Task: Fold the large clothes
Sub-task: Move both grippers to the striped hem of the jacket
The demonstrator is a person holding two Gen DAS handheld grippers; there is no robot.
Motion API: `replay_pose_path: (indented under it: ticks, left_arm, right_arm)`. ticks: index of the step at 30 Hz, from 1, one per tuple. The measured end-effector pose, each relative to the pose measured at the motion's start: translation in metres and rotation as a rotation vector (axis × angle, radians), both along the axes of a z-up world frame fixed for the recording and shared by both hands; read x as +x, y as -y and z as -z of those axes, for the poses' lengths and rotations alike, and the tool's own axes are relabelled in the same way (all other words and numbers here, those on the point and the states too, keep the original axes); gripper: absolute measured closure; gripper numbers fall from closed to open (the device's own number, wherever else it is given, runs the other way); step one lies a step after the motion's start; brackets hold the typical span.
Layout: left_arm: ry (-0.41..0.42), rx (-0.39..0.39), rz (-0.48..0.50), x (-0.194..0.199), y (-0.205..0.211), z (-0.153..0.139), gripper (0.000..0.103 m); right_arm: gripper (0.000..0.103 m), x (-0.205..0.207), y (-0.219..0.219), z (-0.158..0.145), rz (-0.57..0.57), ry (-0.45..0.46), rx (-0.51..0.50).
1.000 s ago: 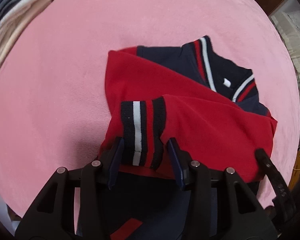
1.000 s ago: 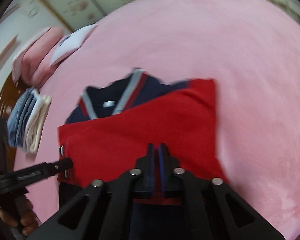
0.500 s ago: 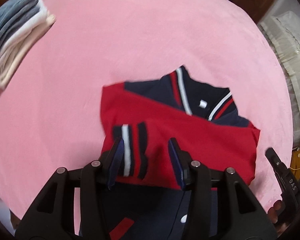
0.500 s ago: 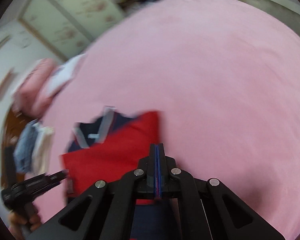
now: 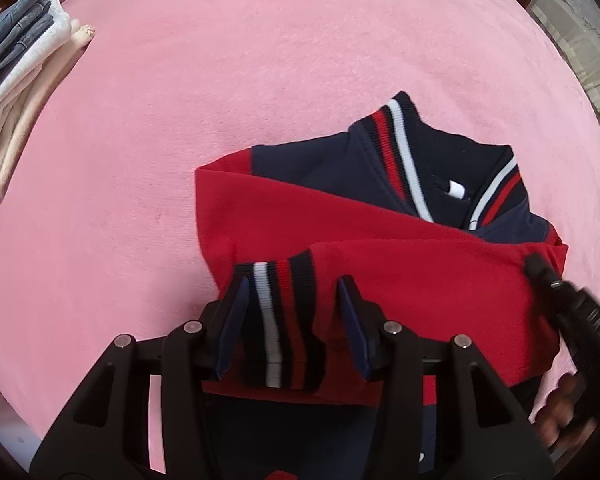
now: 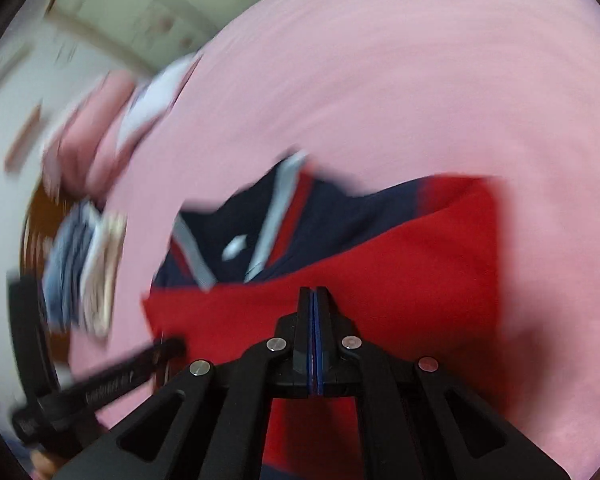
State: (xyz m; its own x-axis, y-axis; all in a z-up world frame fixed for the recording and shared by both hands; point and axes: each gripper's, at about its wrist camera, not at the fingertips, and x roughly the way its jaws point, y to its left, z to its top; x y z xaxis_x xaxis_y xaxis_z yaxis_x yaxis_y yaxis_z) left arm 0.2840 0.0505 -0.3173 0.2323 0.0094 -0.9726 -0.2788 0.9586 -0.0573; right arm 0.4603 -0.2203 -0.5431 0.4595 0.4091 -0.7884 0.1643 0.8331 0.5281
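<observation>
A red and navy jacket [image 5: 380, 240] with striped collar and cuffs lies on the pink bedspread [image 5: 220, 80], both red sleeves folded across its front. My left gripper [image 5: 296, 292] is open, its fingers on either side of the striped cuff [image 5: 280, 312], not gripping it. My right gripper [image 6: 313, 296] is shut with nothing between its fingers, just above the red sleeve [image 6: 380, 280]; that view is blurred. The right gripper also shows at the jacket's right edge in the left wrist view [image 5: 540, 272].
A stack of folded clothes [image 5: 16, 80] lies at the far left of the bedspread. Pink bedding [image 6: 96, 128] and a white item lie beyond it. A wardrobe stands behind the bed.
Both grippers dipped back toward the jacket after pulling away. The right gripper stays shut and now hovers over the red sleeve. The left gripper stays open around the cuff.
</observation>
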Motion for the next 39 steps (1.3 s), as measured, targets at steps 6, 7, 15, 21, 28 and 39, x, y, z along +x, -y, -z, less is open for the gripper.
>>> replay_pose_path:
  ticks: [6, 7, 15, 21, 28, 39]
  left_arm:
    - [0.032, -0.037, -0.013, -0.002, -0.02, -0.004, 0.058]
    - [0.043, -0.04, -0.013, -0.004, -0.022, -0.007, 0.058]
    - [0.108, -0.154, 0.029, -0.029, -0.025, -0.037, 0.058]
    - [-0.027, 0.021, 0.085, -0.043, -0.021, -0.012, 0.058]
    - [-0.042, -0.022, 0.006, -0.057, -0.061, -0.007, 0.058]
    - [-0.036, 0.014, 0.094, -0.12, -0.1, -0.021, 0.058]
  right_arm:
    - [0.103, -0.019, 0.084, -0.011, 0.13, 0.001, -0.062]
    - [0.103, -0.022, 0.091, -0.017, 0.135, -0.003, -0.096]
    - [0.103, -0.063, 0.059, -0.076, -0.069, 0.067, -0.073]
    - [0.103, -0.077, -0.016, -0.064, -0.372, 0.082, -0.254]
    - [0.103, -0.086, 0.017, -0.058, -0.238, 0.021, -0.272]
    - [0.1, -0.133, 0.042, -0.096, -0.04, -0.014, -0.378]
